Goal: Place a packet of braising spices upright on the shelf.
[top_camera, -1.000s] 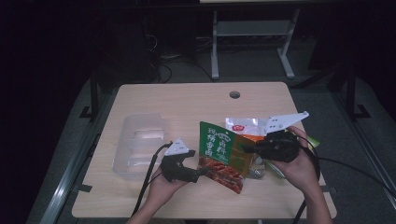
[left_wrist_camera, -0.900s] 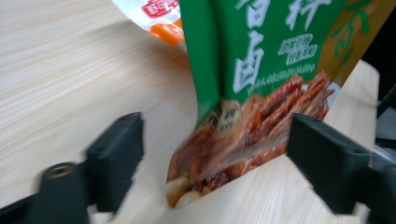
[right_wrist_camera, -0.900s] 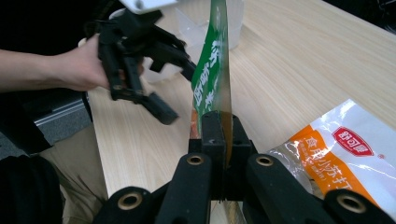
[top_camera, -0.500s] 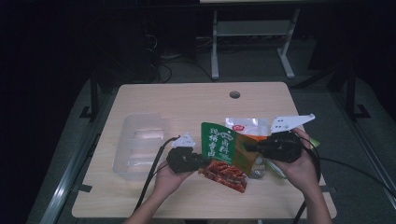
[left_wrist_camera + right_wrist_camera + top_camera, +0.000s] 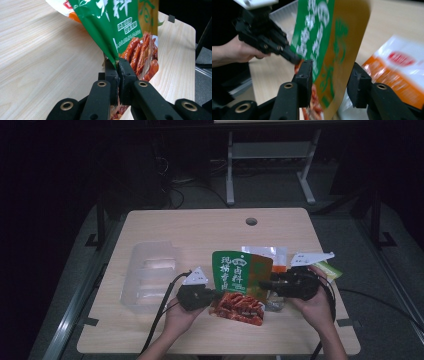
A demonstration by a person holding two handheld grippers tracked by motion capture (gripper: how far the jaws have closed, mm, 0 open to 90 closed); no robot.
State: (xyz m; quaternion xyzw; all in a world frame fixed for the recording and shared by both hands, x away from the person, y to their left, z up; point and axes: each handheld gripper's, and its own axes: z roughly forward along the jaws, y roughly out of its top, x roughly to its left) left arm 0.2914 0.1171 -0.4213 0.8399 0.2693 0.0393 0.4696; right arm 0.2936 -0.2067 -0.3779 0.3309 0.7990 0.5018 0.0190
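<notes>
High view: the green pouch stands tilted near the front middle of the table, its red printed lower end toward the person. The left gripper is clamped on the pouch's lower left edge; the right gripper sits at its right edge. A clear tray lies well to the left of the pouch. Behind the pouch lies an orange-and-white packet, partly hidden by it, and a yellow-green packet pokes out beyond the right hand. A round hole sits near the table's far edge. The room is dark, with a grey floor and a white frame behind the table.

Left gripper view: the jaws have just closed and pinch a fold of the pouch tight, with no gap between them. The pouch rises from the jaws and blocks what lies beyond it; a corner of the orange-and-white packet shows at the top. Pale wood grain runs on both sides.

Right gripper view: the jaws have just been opening and stand apart, the pouch between them; the left pad is close against it, the right one clear. The left gripper bites the pouch's far edge. The orange-and-white packet lies on the right, blurred, and the tray shows behind.
</notes>
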